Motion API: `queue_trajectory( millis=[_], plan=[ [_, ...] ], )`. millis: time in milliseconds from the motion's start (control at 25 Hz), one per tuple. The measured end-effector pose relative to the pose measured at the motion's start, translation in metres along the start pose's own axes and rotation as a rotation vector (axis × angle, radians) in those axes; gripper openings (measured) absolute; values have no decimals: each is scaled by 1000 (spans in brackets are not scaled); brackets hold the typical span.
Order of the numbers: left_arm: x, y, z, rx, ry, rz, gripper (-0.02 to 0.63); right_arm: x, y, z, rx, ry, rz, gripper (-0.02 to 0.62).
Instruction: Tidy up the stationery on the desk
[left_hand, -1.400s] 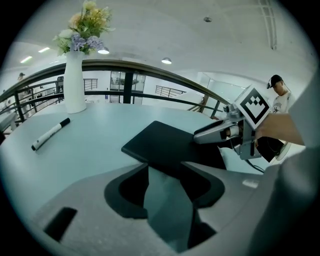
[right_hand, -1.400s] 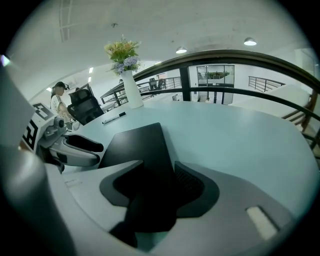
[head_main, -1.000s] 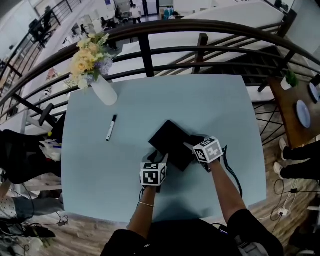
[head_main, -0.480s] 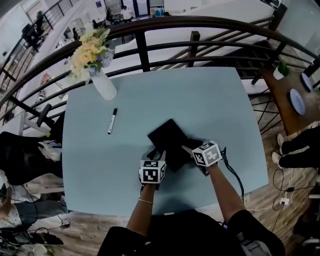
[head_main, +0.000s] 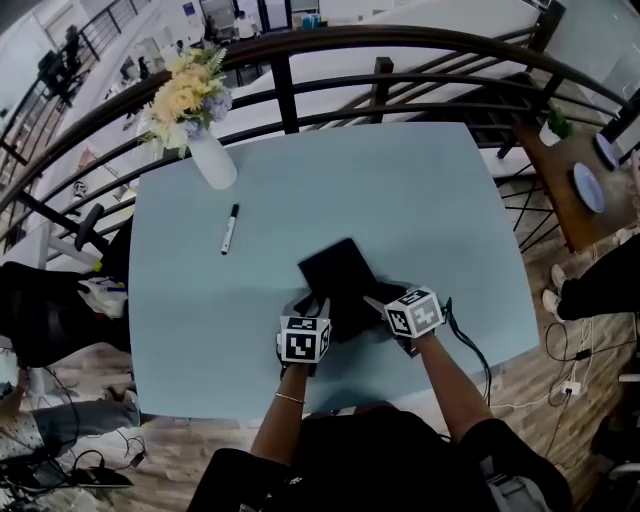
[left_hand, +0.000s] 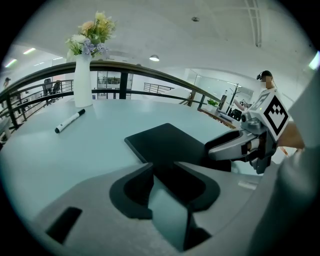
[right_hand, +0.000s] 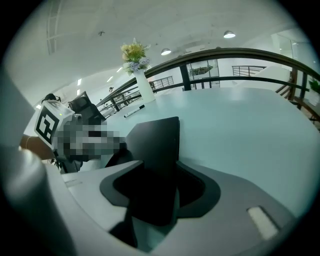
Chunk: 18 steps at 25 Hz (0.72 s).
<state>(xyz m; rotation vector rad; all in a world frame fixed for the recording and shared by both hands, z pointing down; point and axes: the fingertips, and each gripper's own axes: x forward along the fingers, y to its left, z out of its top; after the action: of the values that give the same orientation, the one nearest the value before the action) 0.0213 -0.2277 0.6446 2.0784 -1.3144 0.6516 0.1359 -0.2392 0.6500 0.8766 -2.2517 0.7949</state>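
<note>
A black notebook (head_main: 338, 275) lies on the pale blue desk (head_main: 420, 200), near its front edge. My right gripper (head_main: 378, 300) is at the notebook's near right corner. In the right gripper view the notebook (right_hand: 155, 137) fills the gap of that gripper (right_hand: 160, 172), which is shut on it. My left gripper (head_main: 318, 308) is at the near left corner. Its jaws have just been closing, and the notebook's corner (left_hand: 165, 142) lies between the tips of this gripper (left_hand: 165, 172); I see no firm press. A black-capped white marker (head_main: 229, 228) lies far left.
A white vase of flowers (head_main: 208, 160) stands at the desk's far left corner, beyond the marker (left_hand: 70, 120). A dark railing (head_main: 330, 60) runs behind the desk. A black cable (head_main: 470, 345) trails off the desk beside my right arm.
Both grippers and the notebook have slid toward the desk's front edge, farther from the marker. The marker and vase have not moved on the desk.
</note>
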Motion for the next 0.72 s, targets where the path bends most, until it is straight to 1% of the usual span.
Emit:
queue_trajectory(
  millis=[360, 720],
  plan=[
    [-16, 2, -15, 44, 10, -24, 97, -6, 27, -21, 33, -1, -27, 207],
    [-27, 2, -22, 75, 17, -53, 92, -15, 48, -36, 47, 4, -41, 212]
  ],
)
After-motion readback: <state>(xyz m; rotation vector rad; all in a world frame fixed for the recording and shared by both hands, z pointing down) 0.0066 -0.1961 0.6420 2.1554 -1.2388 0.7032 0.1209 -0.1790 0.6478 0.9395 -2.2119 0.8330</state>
